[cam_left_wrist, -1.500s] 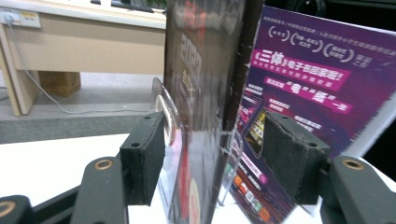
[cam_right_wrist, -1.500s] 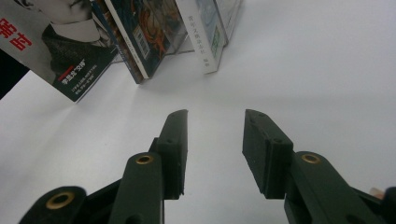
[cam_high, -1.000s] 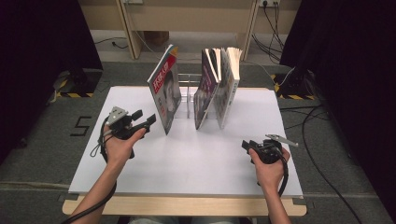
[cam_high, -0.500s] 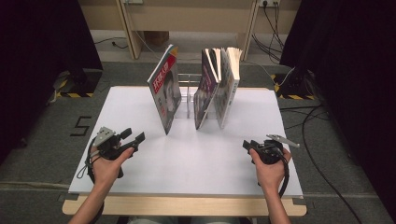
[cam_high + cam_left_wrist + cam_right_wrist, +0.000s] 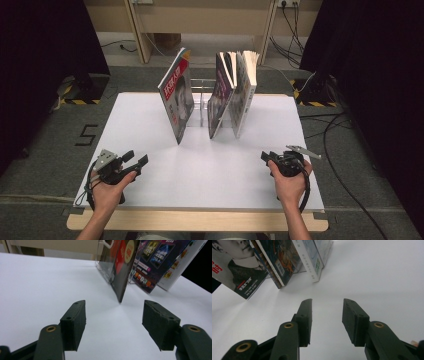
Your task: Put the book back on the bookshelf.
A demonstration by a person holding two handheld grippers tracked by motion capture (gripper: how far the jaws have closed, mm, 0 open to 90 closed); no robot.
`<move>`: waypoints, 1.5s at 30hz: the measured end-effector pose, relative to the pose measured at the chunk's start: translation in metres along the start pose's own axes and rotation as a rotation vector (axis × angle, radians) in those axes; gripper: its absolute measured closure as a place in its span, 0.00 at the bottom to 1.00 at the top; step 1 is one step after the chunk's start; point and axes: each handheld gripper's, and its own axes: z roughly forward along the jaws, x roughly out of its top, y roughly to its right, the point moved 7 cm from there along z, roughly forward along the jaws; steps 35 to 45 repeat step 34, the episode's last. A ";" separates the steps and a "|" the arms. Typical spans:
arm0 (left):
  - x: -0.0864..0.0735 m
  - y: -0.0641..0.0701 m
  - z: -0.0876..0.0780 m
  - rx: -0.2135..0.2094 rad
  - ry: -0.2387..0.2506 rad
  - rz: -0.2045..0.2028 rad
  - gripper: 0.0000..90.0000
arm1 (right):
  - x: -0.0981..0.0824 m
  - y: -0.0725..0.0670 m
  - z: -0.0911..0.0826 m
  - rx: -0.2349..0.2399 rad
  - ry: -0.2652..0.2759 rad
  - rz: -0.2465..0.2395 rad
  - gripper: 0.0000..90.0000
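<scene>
Three magazines lean upright in a clear rack (image 5: 202, 102) at the back middle of the white table (image 5: 210, 165). The left magazine (image 5: 176, 97) has a red cover with a portrait; the middle one (image 5: 218, 97) is dark, the right one (image 5: 243, 95) pale. My left gripper (image 5: 136, 159) rests low near the front left corner, jaws open and empty (image 5: 113, 320), pointing toward the red magazine (image 5: 123, 267). At the front right my right gripper (image 5: 266, 156) is held just above the table, jaws open with nothing between them (image 5: 326, 320).
Black curtains stand at both sides. Cables (image 5: 330, 125) lie on the floor at the right, and a wooden frame (image 5: 200, 20) stands behind the table. The number 5 (image 5: 87, 135) is marked on the floor at the left.
My left gripper has moved down and back toward the front left corner of the table. The right gripper has stayed in place.
</scene>
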 end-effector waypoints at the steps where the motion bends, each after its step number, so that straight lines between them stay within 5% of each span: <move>1: -0.003 -0.002 -0.001 0.004 -0.003 -0.001 0.39 | 0.000 0.000 0.000 -0.002 0.000 -0.001 0.68; 19: -0.024 -0.021 -0.006 0.053 -0.018 -0.048 0.39 | -0.004 0.003 0.003 -0.005 -0.022 -0.005 0.67; 34: -0.027 -0.022 -0.002 0.047 -0.033 -0.053 0.39 | -0.010 0.007 0.009 -0.016 -0.087 0.021 0.59; 45: -0.027 -0.022 -0.002 0.047 -0.033 -0.053 0.39 | -0.010 0.007 0.009 -0.016 -0.087 0.021 0.59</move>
